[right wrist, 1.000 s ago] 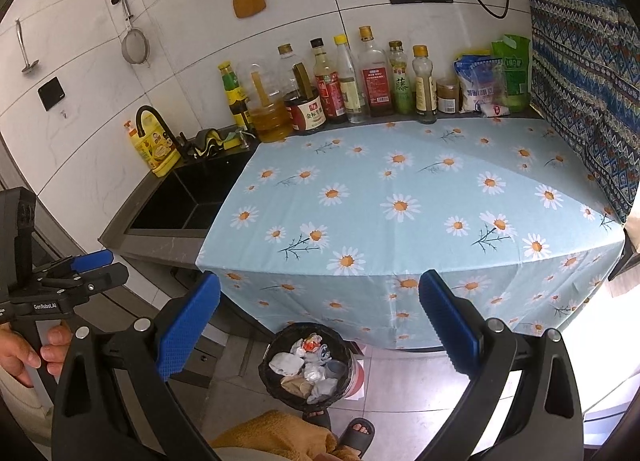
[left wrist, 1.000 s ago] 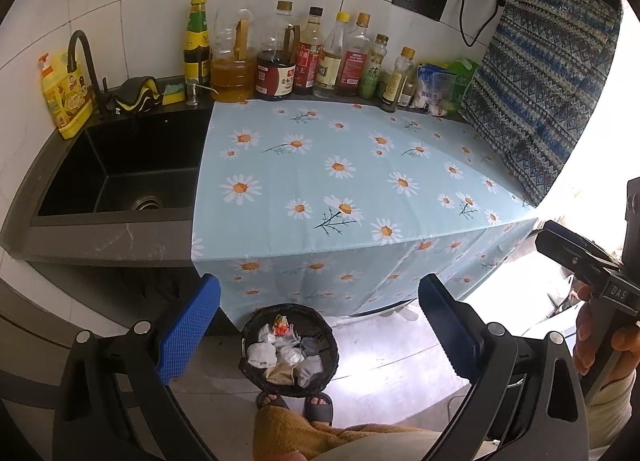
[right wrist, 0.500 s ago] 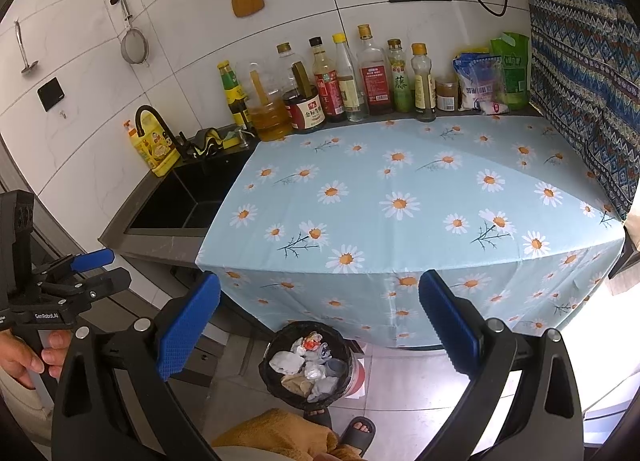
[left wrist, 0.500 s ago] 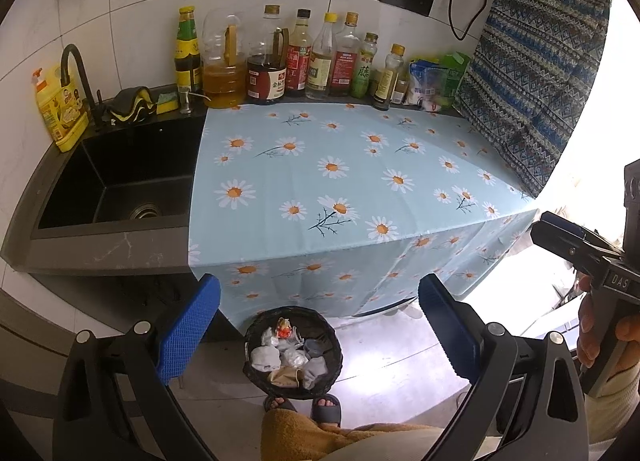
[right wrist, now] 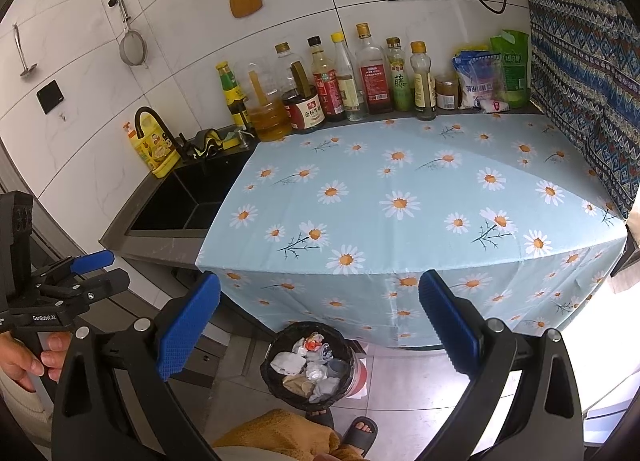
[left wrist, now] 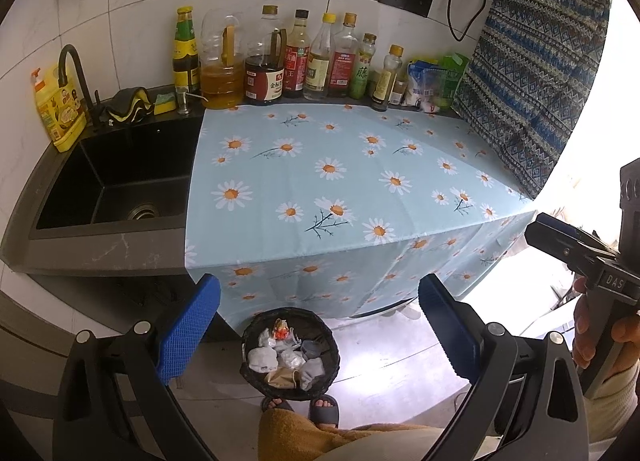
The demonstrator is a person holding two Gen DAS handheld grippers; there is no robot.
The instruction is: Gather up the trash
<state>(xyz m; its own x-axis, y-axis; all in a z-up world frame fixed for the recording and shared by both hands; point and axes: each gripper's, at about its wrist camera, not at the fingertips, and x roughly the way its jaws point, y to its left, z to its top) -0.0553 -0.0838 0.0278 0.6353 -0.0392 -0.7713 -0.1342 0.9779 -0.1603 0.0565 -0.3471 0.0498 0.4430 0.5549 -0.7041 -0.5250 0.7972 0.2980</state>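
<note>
The trash [left wrist: 286, 357], crumpled paper wads and wrappers, lay in the bin [left wrist: 256, 335] on the floor below the surface [left wrist: 340, 181], likely light, soft and best pinched mid-wad, while both the left hand-held gripper [left wrist: 319, 333] and right hand-held gripper [right wrist: 319, 331] hung apart and empty.

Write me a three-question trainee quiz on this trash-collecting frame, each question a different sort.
1. True or false: the left gripper holds a piece of trash.
2. Where does the trash bin stand? A) in the sink B) on the floor in front of the daisy tablecloth C) on the counter
3. Fill in: the yellow dish soap bottle stands beside the black ____.

Key: 1 false, both the left and the right gripper are open and empty. 2 B; the bin holds crumpled paper. 3 faucet, at the sink.
</note>
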